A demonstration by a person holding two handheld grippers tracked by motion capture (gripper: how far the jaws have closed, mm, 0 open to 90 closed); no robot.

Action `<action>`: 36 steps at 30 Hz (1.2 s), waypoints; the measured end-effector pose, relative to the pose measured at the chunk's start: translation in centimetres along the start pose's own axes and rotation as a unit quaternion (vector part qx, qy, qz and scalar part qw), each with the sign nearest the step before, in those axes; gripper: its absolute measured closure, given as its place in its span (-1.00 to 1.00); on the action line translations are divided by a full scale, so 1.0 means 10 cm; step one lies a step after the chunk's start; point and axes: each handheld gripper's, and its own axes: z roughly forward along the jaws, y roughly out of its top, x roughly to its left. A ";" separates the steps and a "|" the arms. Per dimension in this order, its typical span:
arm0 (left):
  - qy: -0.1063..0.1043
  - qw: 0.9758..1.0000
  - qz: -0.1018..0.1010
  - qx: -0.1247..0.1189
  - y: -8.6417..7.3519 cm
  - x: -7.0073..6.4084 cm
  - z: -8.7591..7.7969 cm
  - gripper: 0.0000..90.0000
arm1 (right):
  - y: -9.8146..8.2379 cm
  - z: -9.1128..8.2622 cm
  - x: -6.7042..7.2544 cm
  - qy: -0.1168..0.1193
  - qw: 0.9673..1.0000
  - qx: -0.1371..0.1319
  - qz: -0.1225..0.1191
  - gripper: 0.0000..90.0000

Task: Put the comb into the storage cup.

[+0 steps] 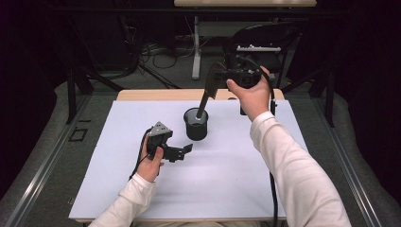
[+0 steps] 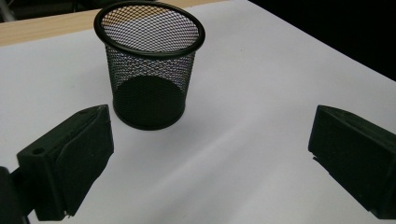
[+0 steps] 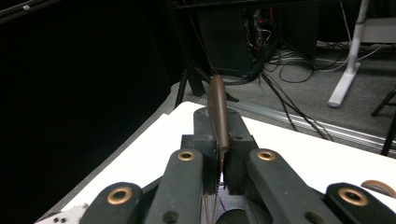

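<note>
I keep my right gripper (image 1: 218, 75) clenched on the brown spatula (image 1: 208, 90), handle angled into the mesh cup (image 1: 196, 124) for a clean drop. At eight o'clock of the cup, my left gripper (image 1: 182, 152) rests released, clear of it.

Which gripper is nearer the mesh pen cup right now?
Left. The left gripper sits open on the table beside the mesh pen cup; the right gripper is raised above it, holding a brown spatula.
</note>
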 end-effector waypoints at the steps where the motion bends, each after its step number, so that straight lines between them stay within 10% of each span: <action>1: 0.002 1.000 0.000 0.000 0.00 0.00 0.00 -0.99 | 0.00 0.01 0.00 -0.002 1.000 -0.001 -0.001 0.93; 36: 0.000 1.000 0.003 0.006 0.00 0.01 -0.03 -0.99 | 0.08 0.34 -0.17 -0.058 0.998 -0.010 0.031 0.93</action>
